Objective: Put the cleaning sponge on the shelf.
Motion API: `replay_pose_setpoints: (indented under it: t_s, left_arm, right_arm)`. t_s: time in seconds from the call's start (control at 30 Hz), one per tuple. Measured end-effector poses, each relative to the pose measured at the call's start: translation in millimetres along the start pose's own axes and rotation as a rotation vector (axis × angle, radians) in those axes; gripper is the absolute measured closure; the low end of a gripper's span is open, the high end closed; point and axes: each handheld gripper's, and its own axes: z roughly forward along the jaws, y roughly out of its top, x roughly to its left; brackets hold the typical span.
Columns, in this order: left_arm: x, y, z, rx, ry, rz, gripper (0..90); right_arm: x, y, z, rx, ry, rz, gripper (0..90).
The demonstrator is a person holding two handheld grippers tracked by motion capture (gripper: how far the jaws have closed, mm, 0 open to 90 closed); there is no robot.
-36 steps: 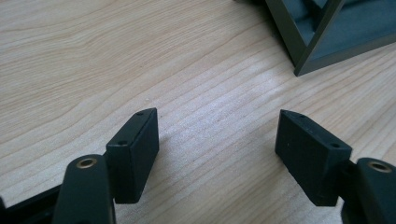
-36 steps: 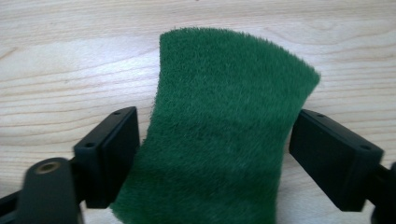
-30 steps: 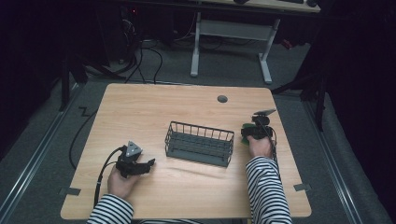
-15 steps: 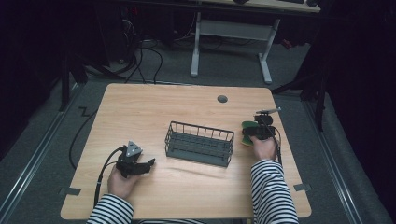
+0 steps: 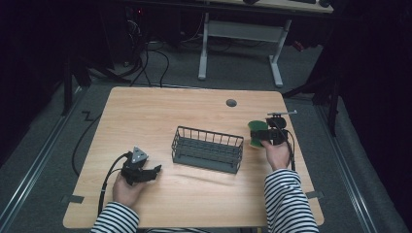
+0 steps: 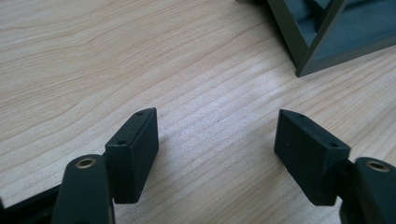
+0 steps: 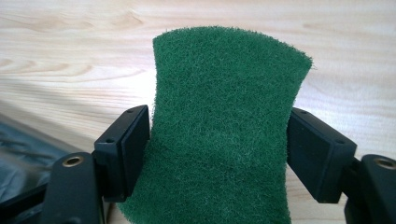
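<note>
Green scouring pad (image 7: 224, 135) pinched in right tool (image 5: 265, 136), just right of wire basket (image 5: 207, 149); left tool (image 5: 145, 172) spread on bench (image 5: 160, 111)

The left hand (image 5: 127, 190) rests low at about seven o'clock on the table, its forearm in a striped sleeve. The left gripper (image 6: 215, 149) points toward two o'clock, its jaws spread wide with nothing between them. The right hand (image 5: 276, 153) sits at three o'clock, and the right gripper (image 7: 218, 149) points toward nine o'clock, its jaws pressing inward on a load.
</note>
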Motion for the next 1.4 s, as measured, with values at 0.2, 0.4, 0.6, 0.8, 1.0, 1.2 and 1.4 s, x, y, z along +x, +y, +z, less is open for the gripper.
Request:
replay_pose_setpoints:
  t_s: [0.2,0.4,0.6,0.8,1.0,1.2,1.4]
  left_arm:
    - [0.0,0.0,0.1,-0.003,-0.001,-0.004,31.2]
    - [1.3,-0.2,-0.3,-0.002,-0.015,-0.01,30.1]
    - [-1.0,0.3,0.6,0.004,-0.015,0.011,27.0]
    - [-0.9,0.3,0.7,0.003,-0.016,0.011,26.8]
    - [-0.5,0.2,0.6,0.003,-0.019,0.009,27.0]
    - [0.3,0.2,0.6,0.001,-0.025,0.004,27.1]
    - [0.6,0.3,0.6,0.001,-0.026,0.003,27.1]
  right_arm:
    - [2.6,-1.6,-12.1,-0.01,0.011,-0.03,26.9]
    - [8.5,7.2,-26.9,-0.032,-0.022,-0.051,27.2]
    - [26.4,17.0,-51.6,-0.091,-0.006,-0.108,27.3]
    - [49.0,15.1,-66.5,-0.125,0.057,-0.177,27.1]
    - [71.5,9.1,-79.1,-0.144,0.111,-0.242,27.1]
    - [95.3,1.7,-82.7,-0.135,0.156,-0.316,27.0]
    - [112.8,-4.0,-72.2,-0.116,0.186,-0.357,26.9]
